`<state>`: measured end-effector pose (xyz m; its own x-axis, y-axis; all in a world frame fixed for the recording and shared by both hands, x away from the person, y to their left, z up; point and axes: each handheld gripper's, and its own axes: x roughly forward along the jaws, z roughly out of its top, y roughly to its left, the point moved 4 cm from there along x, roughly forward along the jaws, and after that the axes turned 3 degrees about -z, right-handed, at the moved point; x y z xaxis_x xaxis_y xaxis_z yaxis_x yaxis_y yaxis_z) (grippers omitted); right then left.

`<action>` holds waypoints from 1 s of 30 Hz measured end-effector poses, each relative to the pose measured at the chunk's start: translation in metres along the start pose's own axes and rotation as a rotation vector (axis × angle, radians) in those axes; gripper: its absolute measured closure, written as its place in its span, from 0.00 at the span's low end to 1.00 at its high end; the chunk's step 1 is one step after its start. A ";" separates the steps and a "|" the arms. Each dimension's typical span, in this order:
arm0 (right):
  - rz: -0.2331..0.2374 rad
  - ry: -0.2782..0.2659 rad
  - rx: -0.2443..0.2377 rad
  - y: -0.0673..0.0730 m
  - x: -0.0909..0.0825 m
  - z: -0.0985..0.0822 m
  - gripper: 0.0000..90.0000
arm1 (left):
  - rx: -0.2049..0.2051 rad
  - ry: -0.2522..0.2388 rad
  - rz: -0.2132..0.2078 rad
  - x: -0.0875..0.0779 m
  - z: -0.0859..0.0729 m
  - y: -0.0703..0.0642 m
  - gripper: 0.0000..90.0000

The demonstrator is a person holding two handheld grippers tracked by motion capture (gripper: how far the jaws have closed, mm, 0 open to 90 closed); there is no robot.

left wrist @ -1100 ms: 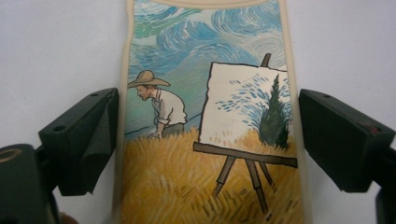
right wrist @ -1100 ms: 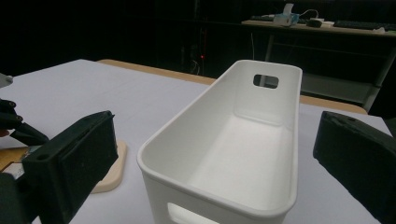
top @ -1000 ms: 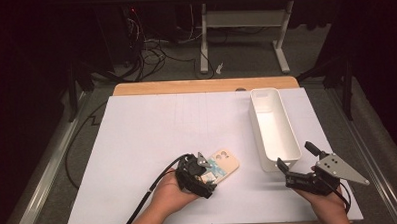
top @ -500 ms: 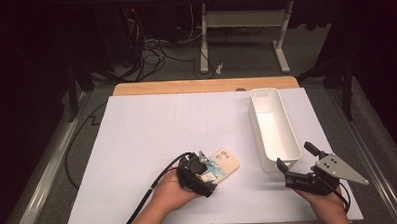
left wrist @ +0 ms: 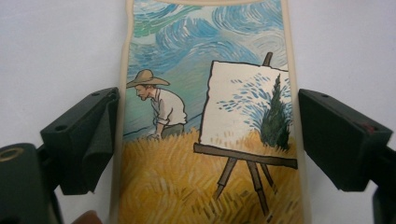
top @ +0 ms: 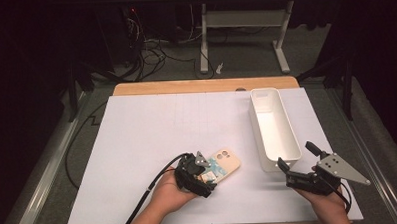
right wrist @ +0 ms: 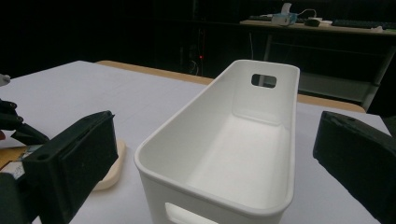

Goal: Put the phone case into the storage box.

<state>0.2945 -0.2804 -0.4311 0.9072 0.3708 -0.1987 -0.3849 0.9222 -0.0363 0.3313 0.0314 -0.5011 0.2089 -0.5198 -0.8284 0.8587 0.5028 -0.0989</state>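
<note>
Where the high view hides it, phone case (left wrist: 205,140) artwork, left gripper (left wrist: 205,135) fingers (left wrist: 84,140) astride

The whole white-covered table (top: 137,144) is seen from high above its near edge, facing forward. The painted beige phone case (left wrist: 205,140) is viewed close, straight down; it is shared with the high view (top: 223,166). The long white plastic bin (right wrist: 243,154) is viewed low and near, facing far.

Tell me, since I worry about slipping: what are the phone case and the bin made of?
The phone case looks like soft matte plastic or silicone: cream rounded rim, printed painting on its face. The bin looks like hard moulded plastic: smooth white walls with a slight sheen, rounded lip, cut-out handles. Neither is certain.
</note>
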 end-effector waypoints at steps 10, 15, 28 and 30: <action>-0.004 -0.001 0.000 -0.001 0.000 0.000 0.00 | -0.010 -0.067 -0.014 -0.008 -0.005 0.003 0.13; -0.004 0.000 -0.001 0.000 0.000 0.000 0.00 | -0.020 -0.104 -0.015 -0.013 -0.010 0.006 0.13; -0.007 -0.001 -0.004 0.000 -0.001 0.000 0.00 | -0.069 -0.215 -0.011 -0.045 -0.034 0.020 0.13; -0.008 -0.001 -0.005 -0.001 -0.001 0.000 0.00 | -0.072 -0.236 -0.008 -0.051 -0.038 0.023 0.13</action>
<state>0.2939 -0.2812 -0.4309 0.9103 0.3636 -0.1976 -0.3786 0.9246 -0.0424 0.3230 0.0956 -0.4823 0.3131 -0.6665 -0.6766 0.8271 0.5414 -0.1507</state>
